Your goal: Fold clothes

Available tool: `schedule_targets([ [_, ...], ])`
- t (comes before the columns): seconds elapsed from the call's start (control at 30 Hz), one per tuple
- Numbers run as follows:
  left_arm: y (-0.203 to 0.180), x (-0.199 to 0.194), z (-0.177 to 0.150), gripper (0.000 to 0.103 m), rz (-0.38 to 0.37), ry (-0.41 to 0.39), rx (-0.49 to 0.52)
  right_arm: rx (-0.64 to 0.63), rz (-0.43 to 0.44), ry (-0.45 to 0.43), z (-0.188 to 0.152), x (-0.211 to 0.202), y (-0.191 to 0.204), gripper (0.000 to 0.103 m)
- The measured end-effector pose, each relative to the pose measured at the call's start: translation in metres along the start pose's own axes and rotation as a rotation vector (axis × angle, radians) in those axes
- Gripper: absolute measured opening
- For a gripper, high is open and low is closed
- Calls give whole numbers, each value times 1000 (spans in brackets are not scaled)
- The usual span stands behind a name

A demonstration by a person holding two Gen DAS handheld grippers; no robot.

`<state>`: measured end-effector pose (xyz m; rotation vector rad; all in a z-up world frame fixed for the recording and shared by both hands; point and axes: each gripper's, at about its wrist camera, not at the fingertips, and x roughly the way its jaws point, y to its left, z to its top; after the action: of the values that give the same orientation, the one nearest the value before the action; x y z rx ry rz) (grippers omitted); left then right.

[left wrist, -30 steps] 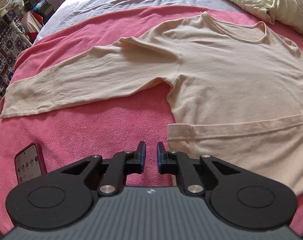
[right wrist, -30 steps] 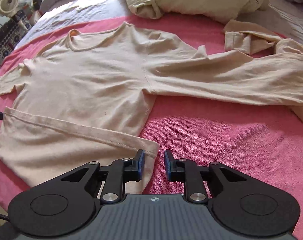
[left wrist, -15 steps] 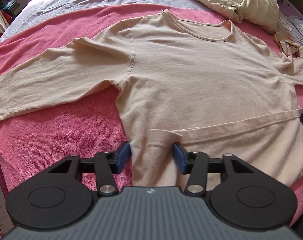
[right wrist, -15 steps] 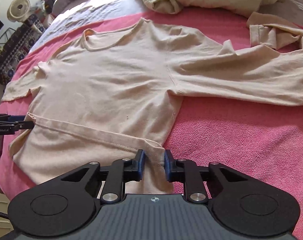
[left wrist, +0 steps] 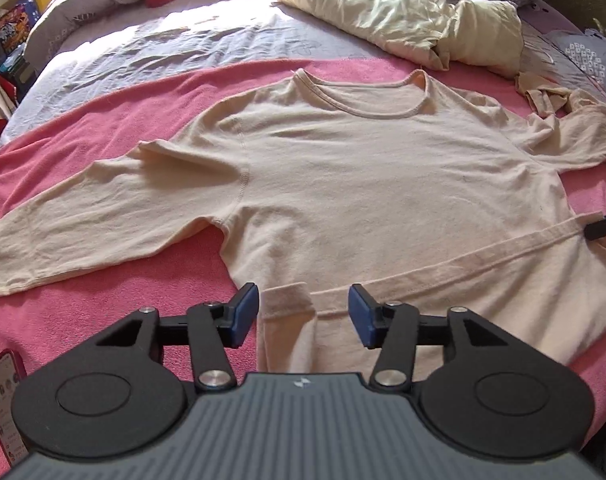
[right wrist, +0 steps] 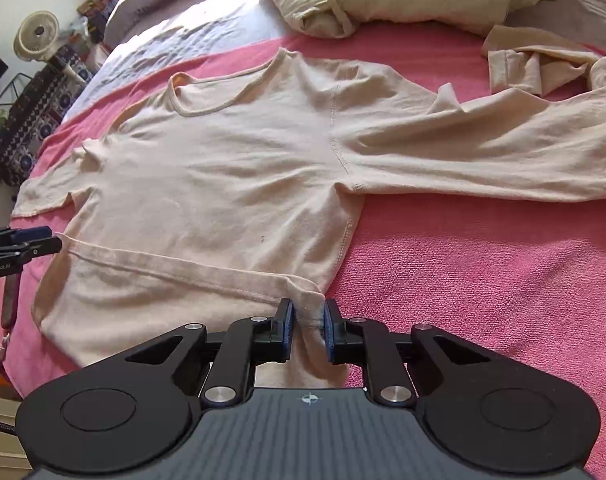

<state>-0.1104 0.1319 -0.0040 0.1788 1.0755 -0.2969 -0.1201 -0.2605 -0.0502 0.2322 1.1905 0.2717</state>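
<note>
Beige long-sleeved shirt (left wrist: 363,184) fills mid-frame on the pink towel (left wrist: 103,280); my left gripper (left wrist: 303,314), jaws just widened, straddles its folded hem corner untouched. Right view: my right gripper (right wrist: 306,330) pinches the other hem corner, bottom centre.

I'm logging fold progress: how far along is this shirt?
Early. Done: the beige long-sleeved shirt lies flat on the pink towel, its hem band already turned up. In hand: the right gripper pinches one folded hem corner; the left gripper, jaws just opened, straddles the other corner unclamped. Left: both sleeves remain spread.
</note>
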Motion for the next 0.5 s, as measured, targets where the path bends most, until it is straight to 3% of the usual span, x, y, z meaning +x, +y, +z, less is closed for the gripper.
schedule_targets([
  [0.07, -5, 13, -3, 68, 49, 40, 29, 1, -1, -2, -1, -1, 0, 17],
  [0.13, -5, 21, -6, 63, 126, 62, 18, 2, -1, -5, -1, -2, 0, 17],
  [0.17, -3, 22, -7, 52, 147, 60, 3, 2, -1, -8, -2, -3, 0, 17],
  [0.2, -1, 18, -7, 32, 132, 43, -20, 2, -1, -12, -2, -5, 0, 17],
  [0.23, 1, 13, -6, 19, 117, 25, -43, 2, -1, -17, -2, -6, 0, 17],
  [0.27, 3, 9, -6, 11, 105, 8, -60, 3, 0, -20, -2, -7, 0, 17],
  [0.37, 0, -1, -7, 10, 99, -33, -39, 9, 8, -28, -1, -9, 0, 16],
  [0.5, 1, -2, -9, 7, 116, -19, -42, 6, 16, -35, 0, -12, 3, 11],
])
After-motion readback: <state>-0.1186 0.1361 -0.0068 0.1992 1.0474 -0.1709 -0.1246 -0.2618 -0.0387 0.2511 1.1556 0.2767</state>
